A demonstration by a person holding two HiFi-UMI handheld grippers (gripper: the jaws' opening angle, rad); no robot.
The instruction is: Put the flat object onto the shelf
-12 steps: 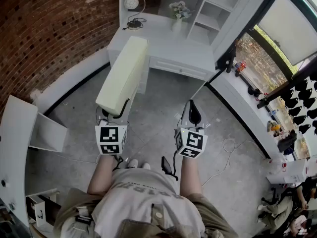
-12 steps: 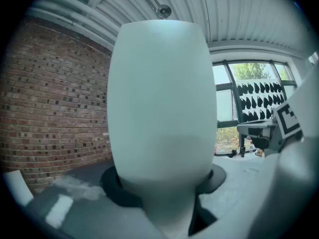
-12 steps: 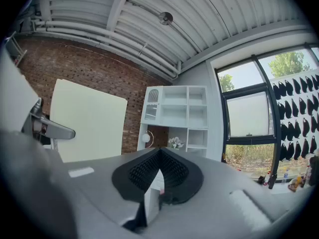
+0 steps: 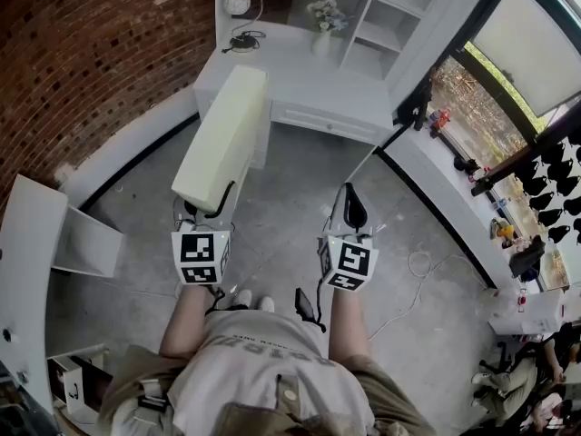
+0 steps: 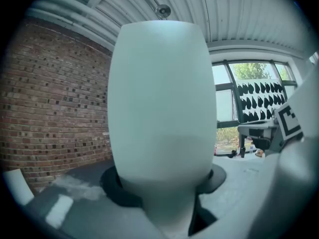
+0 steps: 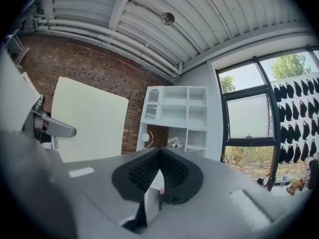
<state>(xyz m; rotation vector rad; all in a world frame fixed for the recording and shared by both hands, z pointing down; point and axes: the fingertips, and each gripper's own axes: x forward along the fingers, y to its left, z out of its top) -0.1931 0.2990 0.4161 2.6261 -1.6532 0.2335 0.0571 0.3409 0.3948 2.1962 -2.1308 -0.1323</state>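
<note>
The flat object (image 4: 222,139) is a long cream panel, held level and pointing toward the white desk. My left gripper (image 4: 207,211) is shut on its near end. In the left gripper view the panel (image 5: 162,98) fills the middle, clamped edge-on between the dark pads (image 5: 115,185). My right gripper (image 4: 352,209) hangs beside it over the floor, shut and empty. In the right gripper view the black pads (image 6: 172,171) meet, and the panel (image 6: 89,118) shows at the left. The white shelf unit (image 4: 381,16) stands ahead, above the desk, also seen as the shelf unit (image 6: 182,116).
A white desk (image 4: 309,89) carries a round clock (image 4: 239,3) and a flower vase (image 4: 325,25). A brick wall (image 4: 91,53) curves at the left. White cabinet parts (image 4: 54,234) lie on the floor at the left. A window ledge (image 4: 454,180) runs at the right.
</note>
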